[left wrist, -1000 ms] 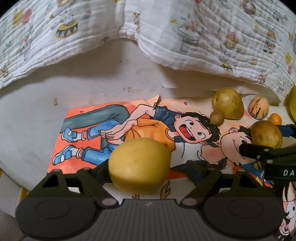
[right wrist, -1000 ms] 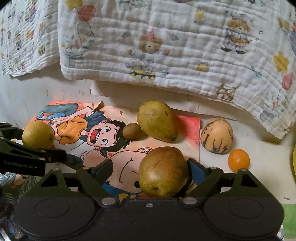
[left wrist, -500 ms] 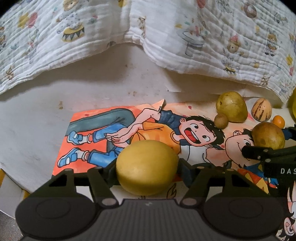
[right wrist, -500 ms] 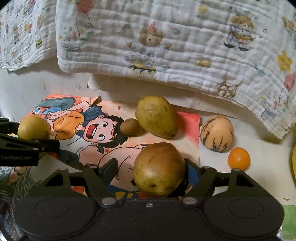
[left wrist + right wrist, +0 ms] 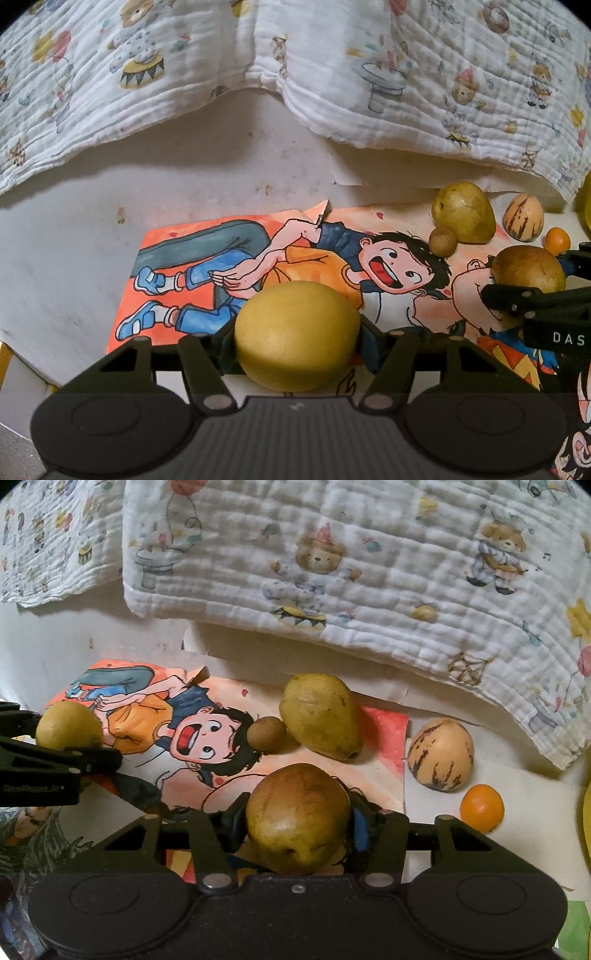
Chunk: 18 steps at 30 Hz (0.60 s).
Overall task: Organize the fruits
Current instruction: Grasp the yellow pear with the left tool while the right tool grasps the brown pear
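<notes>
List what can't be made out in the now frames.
- Yellow object, right wrist view: cut by the right edge; identity unclear.
- Underside of yellow fruit in left tool, left wrist view: hidden by the tool body.
- Underside of brownish pear in right tool, right wrist view: likewise.
- Blanket hides what is behind it.

I see a cartoon poster lying flat at six o'clock, and a printed blanket draped at twelve o'clock.

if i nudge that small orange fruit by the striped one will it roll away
Probably yes: the small orange fruit looks nearly round and sits free on the flat white surface, apart from the striped fruit. Its skin looks smooth and glossy, so it may slip in a gripper.
</notes>
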Tool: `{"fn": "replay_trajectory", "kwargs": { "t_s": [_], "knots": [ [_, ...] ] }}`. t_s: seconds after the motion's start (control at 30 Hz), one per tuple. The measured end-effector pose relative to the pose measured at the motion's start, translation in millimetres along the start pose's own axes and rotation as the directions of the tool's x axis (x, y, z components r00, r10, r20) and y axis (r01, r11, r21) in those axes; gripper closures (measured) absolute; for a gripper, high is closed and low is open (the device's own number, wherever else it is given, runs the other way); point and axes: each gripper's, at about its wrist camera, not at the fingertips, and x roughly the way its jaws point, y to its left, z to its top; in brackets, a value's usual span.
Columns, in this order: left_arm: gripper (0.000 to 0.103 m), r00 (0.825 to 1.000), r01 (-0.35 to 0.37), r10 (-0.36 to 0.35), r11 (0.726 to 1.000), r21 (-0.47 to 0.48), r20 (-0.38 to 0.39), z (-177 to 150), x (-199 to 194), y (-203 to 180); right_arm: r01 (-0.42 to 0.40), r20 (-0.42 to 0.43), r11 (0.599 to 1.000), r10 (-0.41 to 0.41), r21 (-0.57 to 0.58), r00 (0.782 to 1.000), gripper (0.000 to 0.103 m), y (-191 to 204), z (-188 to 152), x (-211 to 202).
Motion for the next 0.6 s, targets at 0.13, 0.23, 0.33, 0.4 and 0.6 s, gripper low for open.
{"fn": "replay_trajectory", "kwargs": {
  "t_s": [0.13, 0.23, 0.33, 0.4, 0.6],
  "knots": [
    [0.037, 1.0, 0.005, -0.005, 1.0, -0.004, -0.015, 1.1, -1.7, -0.5, -0.027, -0.007, 1.0, 0.027, -0.003, 1.0, 0.048, 2.3, 1.9, -1.9],
    [0.037, 1.0, 0.019, -0.018, 1.0, 0.01, -0.021, 0.8, -4.9, -2.4, -0.064, -0.009, 0.998, 0.064, 0.005, 0.998, 0.048, 5.1, 2.7, -4.1],
    [0.038, 0.999, 0.046, -0.045, 0.999, 0.017, -0.026, -1.2, -8.8, -4.7, -0.112, -0.002, 0.994, 0.112, 0.011, 0.994, 0.048, 7.9, 1.7, -7.0],
    [0.038, 0.998, 0.059, -0.058, 0.998, 0.019, -0.026, -3.0, -11.5, -6.3, -0.141, 0.005, 0.99, 0.141, 0.009, 0.99, 0.048, 10.1, 1.0, -9.2],
    [0.038, 0.994, 0.108, -0.108, 0.994, 0.002, -0.021, -7.1, -24.5, -7.8, -0.213, 0.031, 0.977, 0.212, 0.018, 0.977, 0.048, 11.2, -2.5, -22.6]
  ]
}}
